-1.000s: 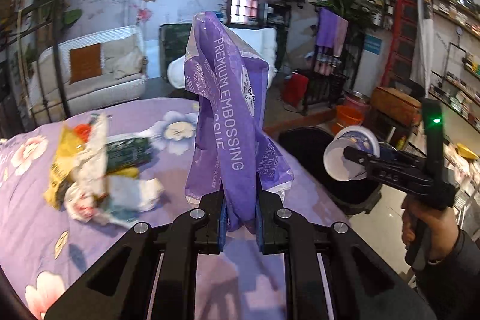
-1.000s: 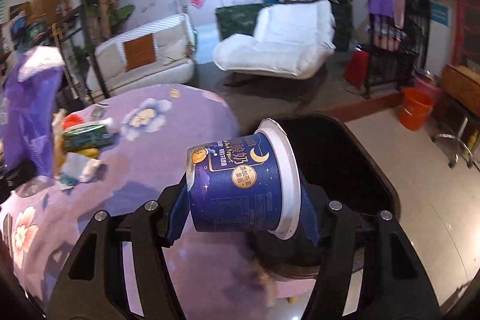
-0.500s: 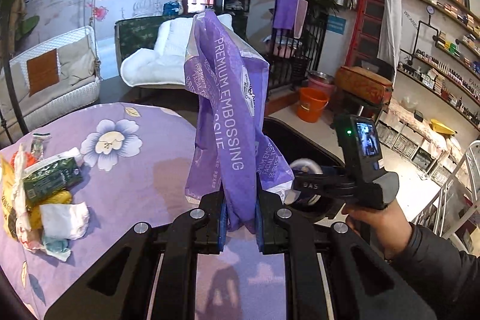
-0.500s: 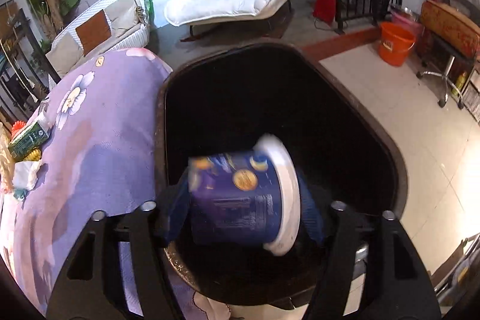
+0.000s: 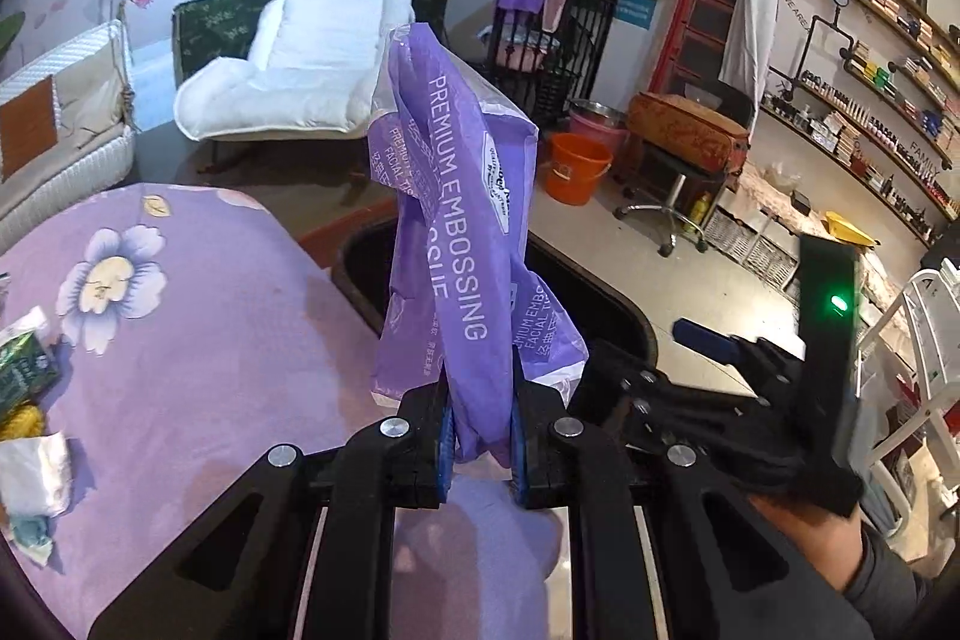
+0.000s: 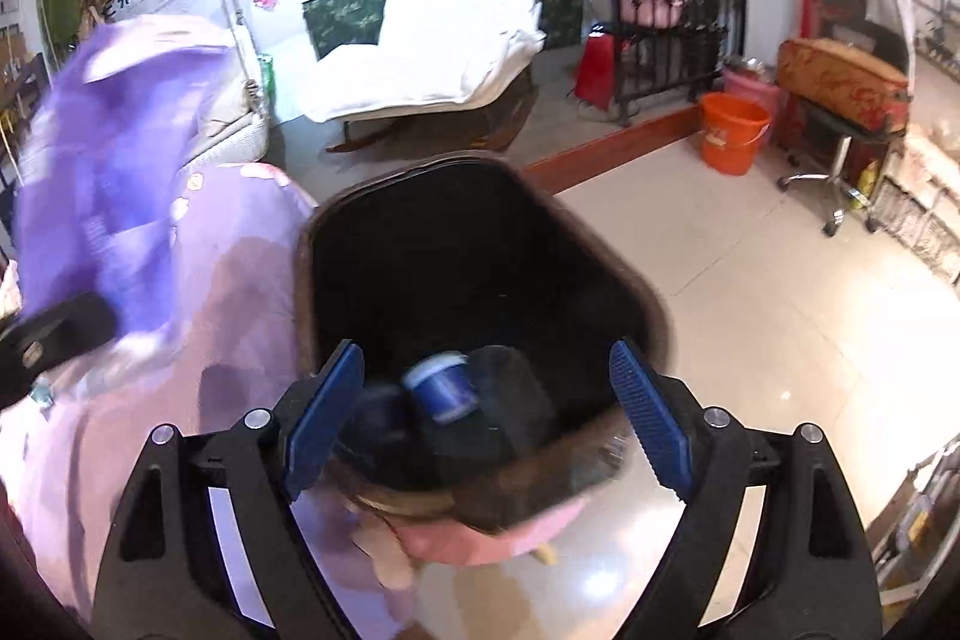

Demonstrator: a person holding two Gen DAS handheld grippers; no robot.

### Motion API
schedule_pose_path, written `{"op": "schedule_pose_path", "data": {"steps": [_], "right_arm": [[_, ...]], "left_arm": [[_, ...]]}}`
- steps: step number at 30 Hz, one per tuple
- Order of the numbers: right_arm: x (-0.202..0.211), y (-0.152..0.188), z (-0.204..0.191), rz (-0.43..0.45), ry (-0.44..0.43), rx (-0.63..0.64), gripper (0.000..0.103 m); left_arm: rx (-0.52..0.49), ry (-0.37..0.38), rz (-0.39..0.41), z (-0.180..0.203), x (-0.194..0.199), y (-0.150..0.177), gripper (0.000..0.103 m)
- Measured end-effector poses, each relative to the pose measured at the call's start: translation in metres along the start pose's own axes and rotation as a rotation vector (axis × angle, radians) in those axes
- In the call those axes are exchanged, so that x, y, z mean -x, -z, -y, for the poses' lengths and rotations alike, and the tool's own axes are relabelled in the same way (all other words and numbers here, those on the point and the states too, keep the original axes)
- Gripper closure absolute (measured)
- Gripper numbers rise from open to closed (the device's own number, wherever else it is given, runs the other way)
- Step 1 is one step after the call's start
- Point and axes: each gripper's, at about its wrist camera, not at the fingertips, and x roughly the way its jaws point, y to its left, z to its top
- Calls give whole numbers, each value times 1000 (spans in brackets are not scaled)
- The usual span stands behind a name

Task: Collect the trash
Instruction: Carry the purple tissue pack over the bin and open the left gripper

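Note:
My left gripper (image 5: 479, 451) is shut on a purple tissue wrapper (image 5: 462, 244) and holds it upright above the table's right edge, beside the black trash bin (image 5: 624, 316). My right gripper (image 6: 489, 412) is open and empty over the bin (image 6: 480, 250). The blue yogurt cup (image 6: 441, 385) is blurred inside the bin, below the open fingers. The wrapper also shows blurred at the left of the right wrist view (image 6: 102, 172). The right gripper shows at the right of the left wrist view (image 5: 708, 346).
A purple flowered tablecloth (image 5: 210, 328) covers the table. A pile of trash (image 5: 27, 418) with a green pack and white tissue lies at its left edge. An orange bucket (image 6: 732, 133), a stool and shelves stand on the tiled floor to the right.
My right gripper opened and the yogurt cup dropped into the bin. My left gripper carried the purple wrapper right, closer to the bin.

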Motion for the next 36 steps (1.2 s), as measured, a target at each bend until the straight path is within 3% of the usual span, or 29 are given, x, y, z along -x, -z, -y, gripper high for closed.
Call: {"op": "schedule_pose_path", "data": {"steps": [11,16,18,20,24,31,36], "right_arm": [[38,28,47,8,112,-47,16],[40,31,57,2,129,-80,15],[41,34,59,-4,134,-87,14],[40,33,60,-7,131,-90,14],[39,30,62,-4,125,-96,13],[39,30,58,3,99,-110,13],[39,23,31,20,51,-61,13]], "left_arm": [[2,79,-174,22,-60,-15,88],[-24,59,-250,31,-81,-16,87],[-22,62,-275,32,-87,-15,81],[-17,63,-292,32,-92,-15,50],[-44,48,-225,31,-75,-13,28],[-100,-36,-76,24,-27,-5,19],[-97,-125,9,13,10,8,16]]}}
